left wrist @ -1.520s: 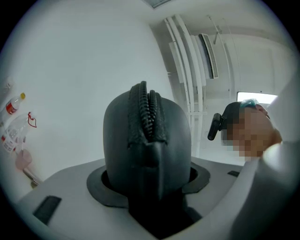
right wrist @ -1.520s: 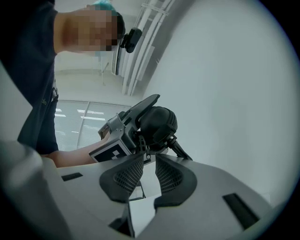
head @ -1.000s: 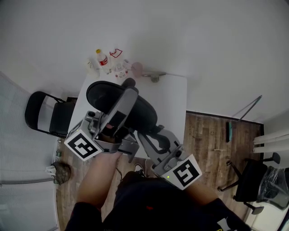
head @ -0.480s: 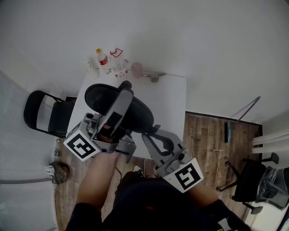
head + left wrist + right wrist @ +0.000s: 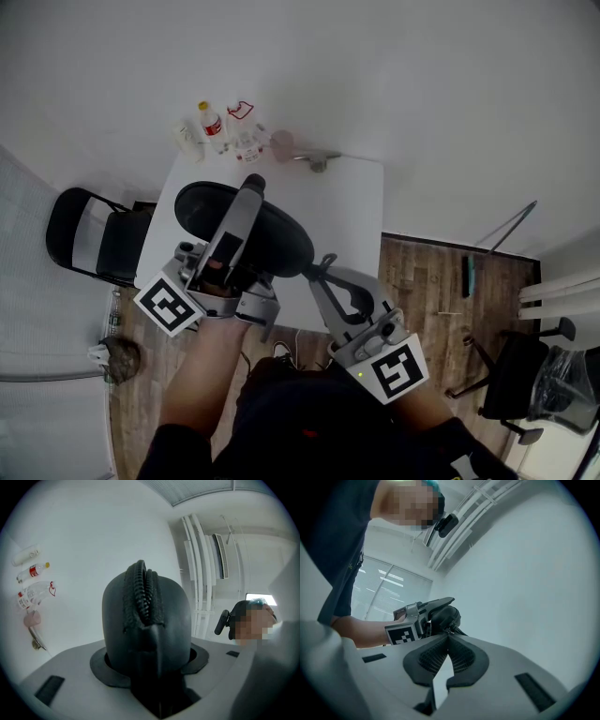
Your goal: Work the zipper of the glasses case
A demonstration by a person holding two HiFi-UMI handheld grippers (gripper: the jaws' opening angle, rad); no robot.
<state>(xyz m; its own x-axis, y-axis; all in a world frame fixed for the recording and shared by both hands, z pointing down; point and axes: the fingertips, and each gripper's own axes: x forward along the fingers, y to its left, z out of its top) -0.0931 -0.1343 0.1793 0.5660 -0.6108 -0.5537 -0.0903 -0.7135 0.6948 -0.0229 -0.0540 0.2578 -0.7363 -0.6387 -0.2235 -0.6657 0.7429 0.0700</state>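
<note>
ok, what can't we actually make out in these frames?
- Zipper pull: right gripper view, too small at the tips of the shut right tool; grip on it unclear.
- Far end of the zipper: left gripper view, hidden over the curve of the glasses case clamped in the left tool.
- Label on the bottle: head view, too small.
</note>
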